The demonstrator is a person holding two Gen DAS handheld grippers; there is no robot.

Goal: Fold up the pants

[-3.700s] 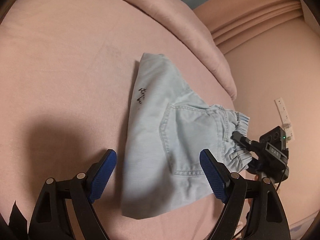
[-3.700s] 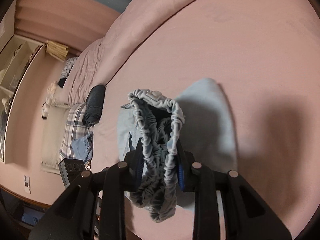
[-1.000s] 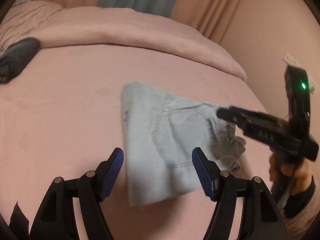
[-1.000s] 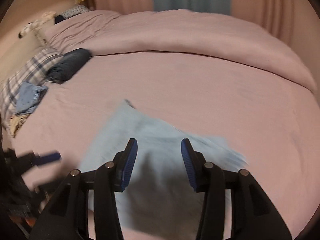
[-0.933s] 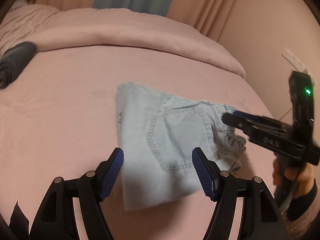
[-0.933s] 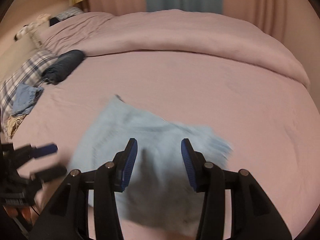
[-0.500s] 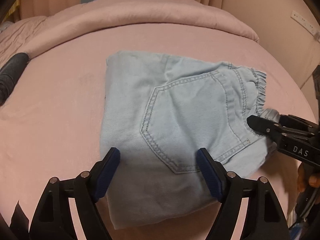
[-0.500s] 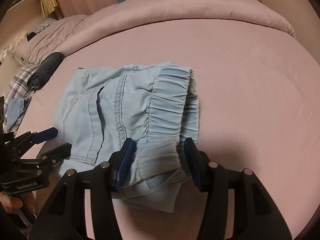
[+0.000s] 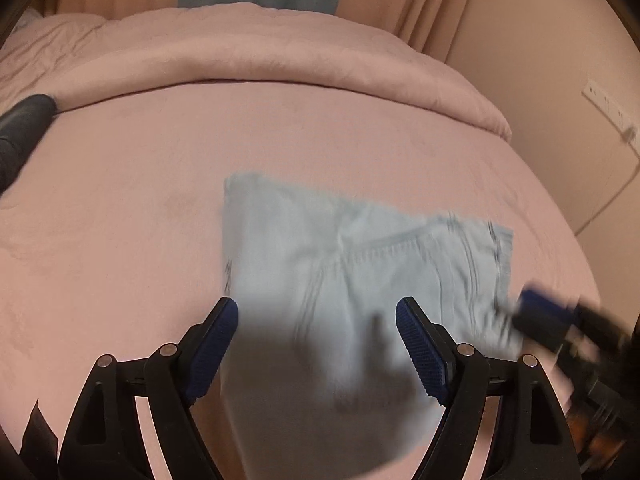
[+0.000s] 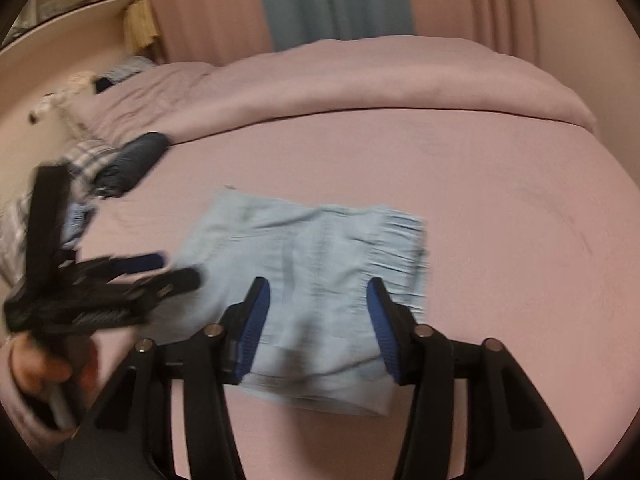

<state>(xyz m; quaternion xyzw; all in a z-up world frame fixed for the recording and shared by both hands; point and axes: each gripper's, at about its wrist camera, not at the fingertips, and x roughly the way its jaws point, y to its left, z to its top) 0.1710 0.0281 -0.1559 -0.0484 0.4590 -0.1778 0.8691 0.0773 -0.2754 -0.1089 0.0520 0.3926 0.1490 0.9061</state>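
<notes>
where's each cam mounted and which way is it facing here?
Left wrist: on the left tool, looking forward and down over the folded pants on the bed; its own open fingers show, right tool at right edge.
Right wrist: on the right tool, facing the pants' waistband end; own open fingers show, plus the left tool and a hand at left.
Shared: pants, bed, dark roll, curtains.

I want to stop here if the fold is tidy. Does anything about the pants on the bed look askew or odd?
Nothing stands out, though both views are motion-blurred. The folded light-blue pants lie flat on the pink bedsheet, elastic waistband at one end. Both the left gripper and the right gripper are open and hold nothing.
</notes>
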